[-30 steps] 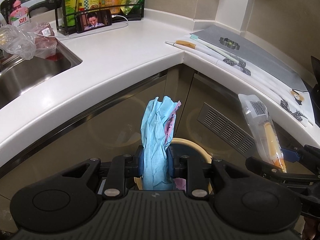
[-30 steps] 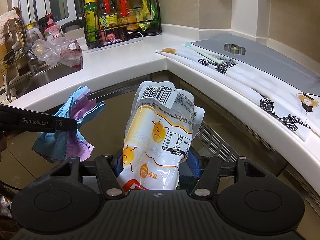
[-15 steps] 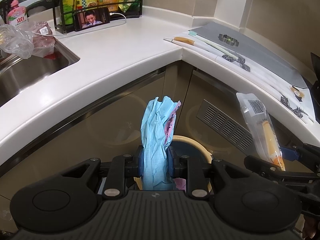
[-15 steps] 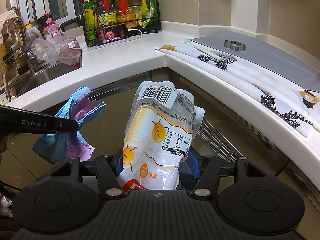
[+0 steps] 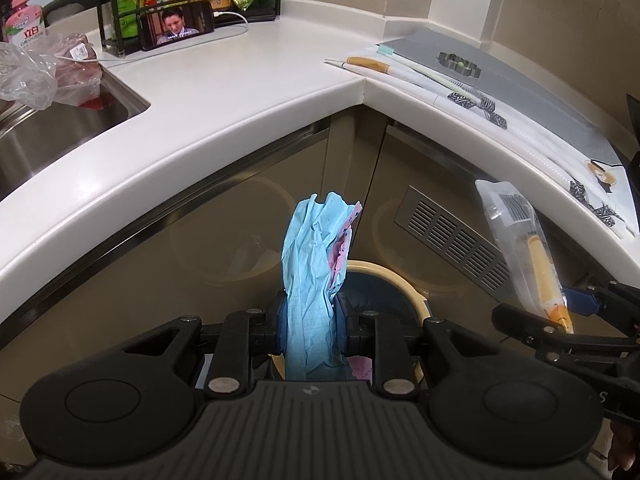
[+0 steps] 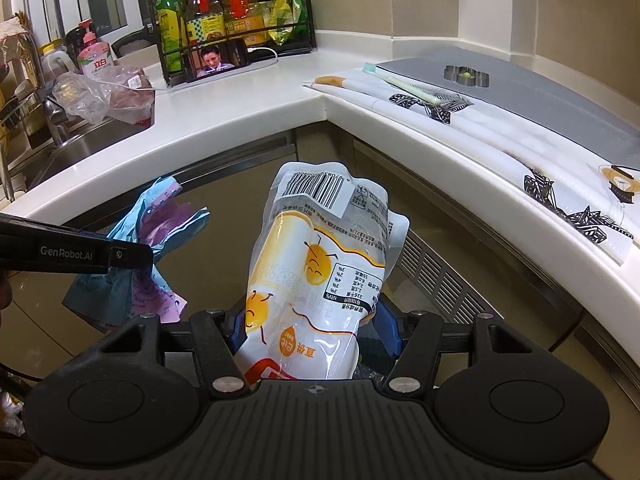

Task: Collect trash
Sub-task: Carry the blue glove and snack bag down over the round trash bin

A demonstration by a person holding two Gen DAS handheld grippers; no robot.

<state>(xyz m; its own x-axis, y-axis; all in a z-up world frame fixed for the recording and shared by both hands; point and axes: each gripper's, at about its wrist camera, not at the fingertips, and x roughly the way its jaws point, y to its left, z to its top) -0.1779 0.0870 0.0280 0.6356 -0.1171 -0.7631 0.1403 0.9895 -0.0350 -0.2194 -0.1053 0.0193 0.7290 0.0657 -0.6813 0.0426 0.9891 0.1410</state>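
Note:
My left gripper [image 5: 311,316] is shut on a crumpled blue and pink paper [image 5: 314,264] that stands up between its pads. Directly below it sits a round bin [image 5: 394,280] with a cream rim and a dark liner. My right gripper [image 6: 316,326] is shut on a white and yellow plastic food wrapper [image 6: 320,264] with a barcode at the top. In the right wrist view the crumpled paper [image 6: 148,248] hangs at the left from the left gripper's black finger [image 6: 76,252]. In the left wrist view the wrapper [image 5: 524,248] shows edge-on at the right.
A white corner counter [image 5: 224,92] runs behind and above both grippers. On it are a phone [image 5: 178,24] on a cable, a bottle rack [image 6: 228,20], patterned mats [image 6: 500,136] with a toothbrush [image 6: 400,84]. A sink [image 5: 52,128] with plastic bags [image 5: 36,80] lies left. Cabinet doors with a vent [image 5: 452,240] stand ahead.

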